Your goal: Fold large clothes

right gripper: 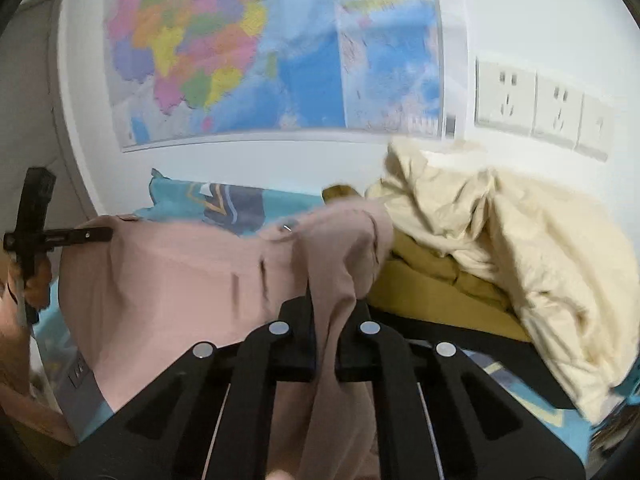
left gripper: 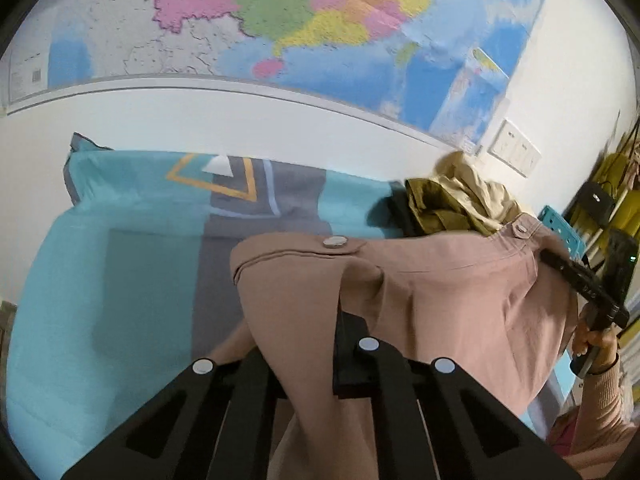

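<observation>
Both tools are clamped on the dusty-pink buttoned garment [left gripper: 440, 292]: the left tool [left gripper: 316, 344] and the right tool [right gripper: 324, 340] each pinch a fold, holding it stretched above the teal bed sheet [left gripper: 100, 280]. Folding looks barely begun; 0 folds show. Beyond lies a cream-and-olive clothes heap [right gripper: 500, 240]. The wall map [left gripper: 280, 20] is too blurred to read.

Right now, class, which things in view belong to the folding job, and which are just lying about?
Part of the job:
- pink garment, held up over the bed
- left gripper, shut on it
- right gripper, shut on it
- blue bedsheet, the work surface

Just lying about:
- cream clothes
- olive cloth
- wall map
- wall sockets
</observation>
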{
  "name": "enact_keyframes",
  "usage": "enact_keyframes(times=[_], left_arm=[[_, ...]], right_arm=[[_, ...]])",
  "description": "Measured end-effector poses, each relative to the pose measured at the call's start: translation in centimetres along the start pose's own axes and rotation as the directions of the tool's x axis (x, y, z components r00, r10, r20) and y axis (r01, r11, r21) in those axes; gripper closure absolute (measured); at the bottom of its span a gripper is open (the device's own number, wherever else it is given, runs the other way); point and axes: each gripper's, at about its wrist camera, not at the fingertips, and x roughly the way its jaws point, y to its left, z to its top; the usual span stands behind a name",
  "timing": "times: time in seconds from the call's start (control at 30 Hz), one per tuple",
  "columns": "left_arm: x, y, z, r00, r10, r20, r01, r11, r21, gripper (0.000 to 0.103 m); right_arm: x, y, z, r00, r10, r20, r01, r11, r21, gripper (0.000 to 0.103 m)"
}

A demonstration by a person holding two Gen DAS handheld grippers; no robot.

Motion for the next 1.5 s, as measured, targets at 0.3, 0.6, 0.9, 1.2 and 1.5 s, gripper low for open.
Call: enact_keyframes(times=[0.3, 0.6, 0.9, 1.2, 1.5], left_arm=[[6.9, 3.5, -2.5, 0.973, 0.105, -0.205, -0.117, 0.992, -0.048, 0.056], [4.4, 3.6, -3.0, 0.977, 0.149, -0.151, -0.158, 0.986, -0.047, 0.041], [2.1, 2.8, -4.4, 0.966, 0.236, -0.109, -0.237, 0.972, 0.010, 0.036], [1.1, 2.0, -5.4, 0.953, 0.291, -0.088, -0.288, 0.957, 0.045, 0.035], [1.1, 2.0, -6.3, 0.952, 0.292, -0.096, -0.287, 0.956, 0.061, 0.035]], right_arm=[[7.0, -3.2, -3.7, 0.977, -0.019, -0.214, 0.038, 0.996, 0.086, 0.074], [3.4, -4.0, -4.3, 0.984, 0.015, -0.177, 0.011, 0.989, 0.147, 0.042], [0.3, -4.2, -7.1, 0.983, 0.033, -0.181, 0.002, 0.982, 0.191, 0.031], [-2.2, -4.0, -9.9, 0.978, 0.105, -0.178, -0.056, 0.965, 0.256, 0.022], [-2.5, -4.0, -11.7, 0.969, 0.151, -0.196, -0.088, 0.951, 0.297, 0.045]])
